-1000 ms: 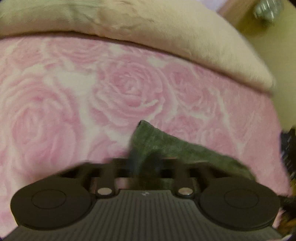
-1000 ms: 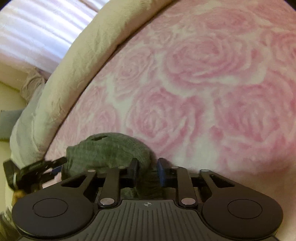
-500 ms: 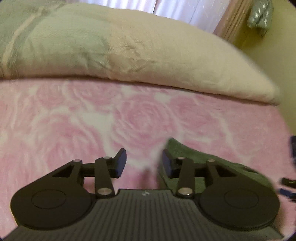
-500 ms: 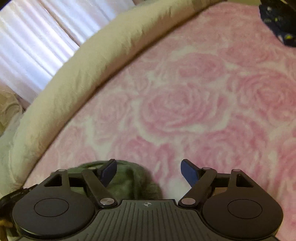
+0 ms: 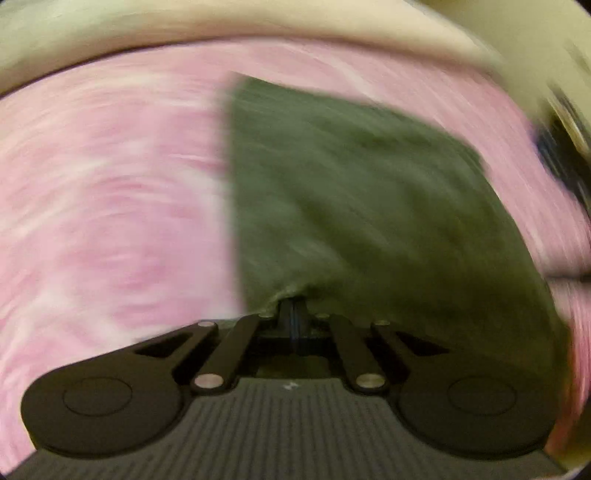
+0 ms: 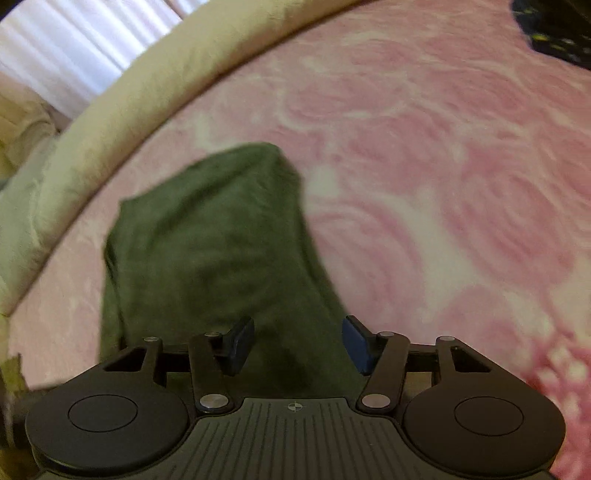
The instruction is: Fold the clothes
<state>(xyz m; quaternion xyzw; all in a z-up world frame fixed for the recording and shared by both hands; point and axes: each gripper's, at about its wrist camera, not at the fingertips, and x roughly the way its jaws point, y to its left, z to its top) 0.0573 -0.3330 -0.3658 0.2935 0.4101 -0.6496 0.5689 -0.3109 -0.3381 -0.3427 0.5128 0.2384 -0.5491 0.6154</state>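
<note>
One dark green knit garment [image 6: 207, 251] lies on the pink rose-patterned blanket [image 6: 461, 177], near one long cream bolster [image 6: 155, 74] at the blanket's far edge. The left gripper [image 5: 293, 314] is clenched on the garment's near edge. The right gripper [image 6: 298, 345] is released, fingers spread above the garment's near end.

Bed surface, non-task items.
Pink rose-print blanket [image 6: 461, 177] is spread flat; cream bedding roll [image 6: 122, 110] is laid along its far edge, white curtain [image 6: 66, 48] beyond; dark patterned fabric [image 6: 554, 33] seen top right.
</note>
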